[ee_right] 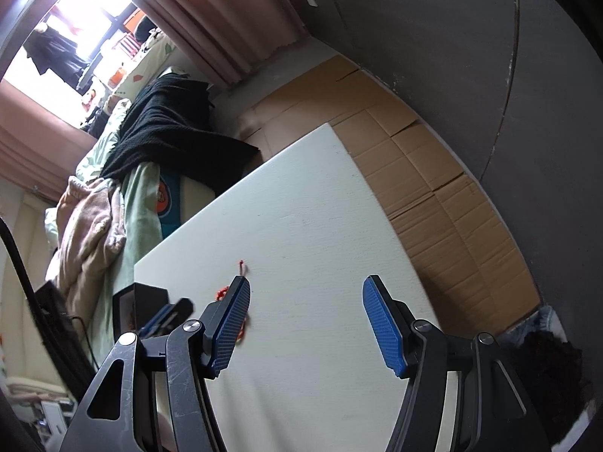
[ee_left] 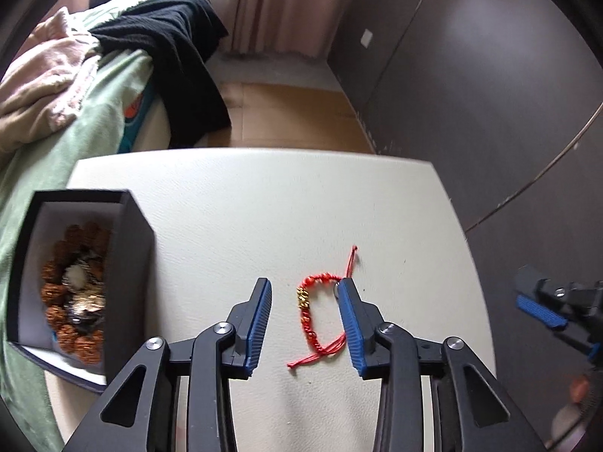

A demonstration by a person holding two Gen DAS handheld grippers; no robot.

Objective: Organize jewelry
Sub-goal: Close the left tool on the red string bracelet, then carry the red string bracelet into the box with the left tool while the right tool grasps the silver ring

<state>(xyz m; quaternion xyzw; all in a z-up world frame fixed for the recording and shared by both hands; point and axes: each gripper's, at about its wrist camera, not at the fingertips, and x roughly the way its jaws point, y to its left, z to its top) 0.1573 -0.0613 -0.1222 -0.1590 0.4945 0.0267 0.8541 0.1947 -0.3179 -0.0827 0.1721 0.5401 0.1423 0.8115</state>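
Left tongs gape around red bracelet; right tongs gape, empty.

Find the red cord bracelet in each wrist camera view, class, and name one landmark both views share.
Left wrist view: the red cord bracelet lies on the white table, low centre, between the open left tool's fingers.
Right wrist view: only bits of the bracelet show, lower left, behind the right tool's left finger.
Shared landmark: the black jewelry box left of the bracelet.

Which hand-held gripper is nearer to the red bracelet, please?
Left. The left hand-held gripper straddles the red bracelet, open; the right hand-held gripper is off to its right, open over bare table.
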